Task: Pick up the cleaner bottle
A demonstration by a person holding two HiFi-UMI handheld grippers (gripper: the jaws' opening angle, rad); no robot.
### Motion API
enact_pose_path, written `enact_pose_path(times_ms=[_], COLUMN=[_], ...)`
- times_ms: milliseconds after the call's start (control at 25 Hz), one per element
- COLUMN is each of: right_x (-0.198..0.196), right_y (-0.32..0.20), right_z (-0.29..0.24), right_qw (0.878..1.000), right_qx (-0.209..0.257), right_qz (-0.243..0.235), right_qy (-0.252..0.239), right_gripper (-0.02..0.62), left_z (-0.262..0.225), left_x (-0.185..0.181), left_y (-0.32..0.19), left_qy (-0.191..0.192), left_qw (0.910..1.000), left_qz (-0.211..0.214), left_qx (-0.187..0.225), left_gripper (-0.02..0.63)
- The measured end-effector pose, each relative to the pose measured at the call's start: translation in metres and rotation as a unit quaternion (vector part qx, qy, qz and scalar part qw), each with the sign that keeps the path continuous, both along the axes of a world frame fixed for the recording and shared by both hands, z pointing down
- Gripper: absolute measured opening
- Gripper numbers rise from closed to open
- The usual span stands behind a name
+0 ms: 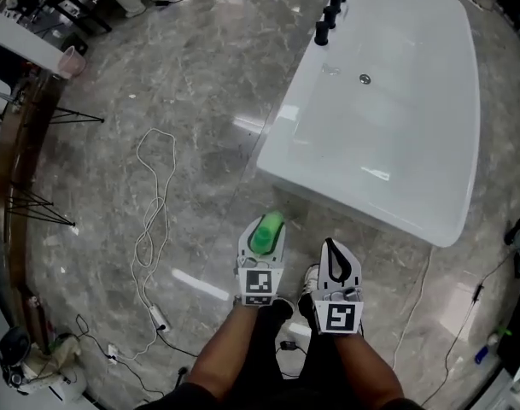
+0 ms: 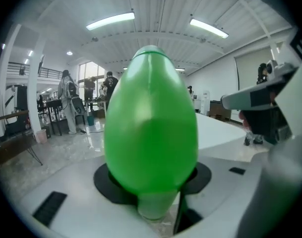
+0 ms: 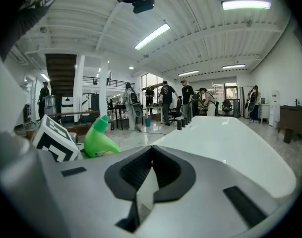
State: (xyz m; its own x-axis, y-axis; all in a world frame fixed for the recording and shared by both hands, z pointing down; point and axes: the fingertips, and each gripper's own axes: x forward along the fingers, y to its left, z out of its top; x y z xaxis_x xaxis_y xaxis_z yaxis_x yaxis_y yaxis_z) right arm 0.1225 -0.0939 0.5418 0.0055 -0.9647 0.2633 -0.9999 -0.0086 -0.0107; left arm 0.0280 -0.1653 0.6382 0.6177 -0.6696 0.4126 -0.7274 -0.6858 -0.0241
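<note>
I have two tongs in view. My left tongs [image 1: 261, 239] are clamped on the one green cleaner bottle [image 2: 151, 123]. The bottle sticks out past their tips, with its cap end away from me. It hangs in the air over the floor [image 1: 200, 101] and touches nothing else. My right tongs [image 1: 331, 248] are pressed together with nothing in them. They sit just beside the left tongs, and the two do not touch.

There is one big white bathtub [image 1: 353, 196]. Its near rim runs across just ahead of the right tongs and stretches far off to the right. That side is tight. At the far end of the tub, well ahead of the left tongs, stands a row of black taps [image 1: 322, 32]. I count four.

To the left of the left tongs the grey stone floor is wide and open. One white cord [image 1: 153, 212] loops across it, well apart from both tongs. Farther left, a wooden rail [image 1: 12, 169] marks the edge of the room.

Far ahead of both tongs, some people [image 3: 165, 103] stand by desks. They are too small for me to count.
</note>
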Motion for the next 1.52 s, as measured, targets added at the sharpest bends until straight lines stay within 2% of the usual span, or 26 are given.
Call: enact_pose_path(times_ms=[120,200,280,400,480,560,680,880,1000,1120,1240,1360,1520], right_x=[0.028,0.049,0.073,0.109,0.13,0.141,0.154,0.167,0.163,0.154,0.155,0.152,0.148], right_y=[0.018,0.034,0.054,0.063,0.067,0.082,0.09,0.093,0.093,0.094,0.095,0.094,0.09], right_z=[-0.059,-0.09,-0.116,-0.147,-0.165,-0.19,-0.225,-0.255,-0.264,-0.273,-0.284,-0.295,-0.303], right_qw=[1.0,1.0,0.999,0.997,0.995,0.993,0.989,0.978,0.976,0.974,0.967,0.964,0.963], right_qx=[0.006,0.007,0.008,0.027,0.036,0.041,0.053,0.067,0.064,0.065,0.059,0.079,0.089], right_qz=[0.013,0.028,0.041,0.065,0.092,0.113,0.136,0.189,0.196,0.203,0.23,0.232,0.235], right_qy=[-0.002,-0.009,0.0,0.024,0.024,0.017,0.031,0.063,0.071,0.077,0.093,0.1,0.098], right_gripper=[0.017,0.017,0.017,0.017,0.017,0.017,0.017,0.017,0.017,0.017,0.017,0.017,0.017], left_z=[-0.071,-0.112,-0.148,-0.192,-0.216,-0.239,-0.276,-0.314,-0.324,-0.32,-0.335,-0.344,-0.355], left_x=[0.019,0.036,0.063,0.109,0.132,0.143,0.155,0.15,0.138,0.126,0.12,0.116,0.111], left_y=[0.015,0.024,0.035,0.033,0.029,0.037,0.037,0.036,0.041,0.04,0.033,0.024,0.023], left_qy=[0.011,0.038,0.069,0.08,0.071,0.056,0.058,0.076,0.076,0.057,0.058,0.054,0.062], left_qw=[0.9999,0.9988,0.9966,0.9959,0.9957,0.9954,0.993,0.9895,0.988,0.9877,0.9872,0.9876,0.9867], left_qz=[-0.003,-0.011,-0.001,0.038,0.06,0.077,0.098,0.122,0.134,0.144,0.145,0.14,0.143], left_qx=[-0.005,-0.03,-0.044,-0.016,0.005,0.016,0.031,0.02,0.015,0.02,0.03,0.047,0.048], left_gripper=[0.186,0.186,0.186,0.186,0.186,0.186,0.186,0.186,0.186,0.186,0.186,0.186,0.186])
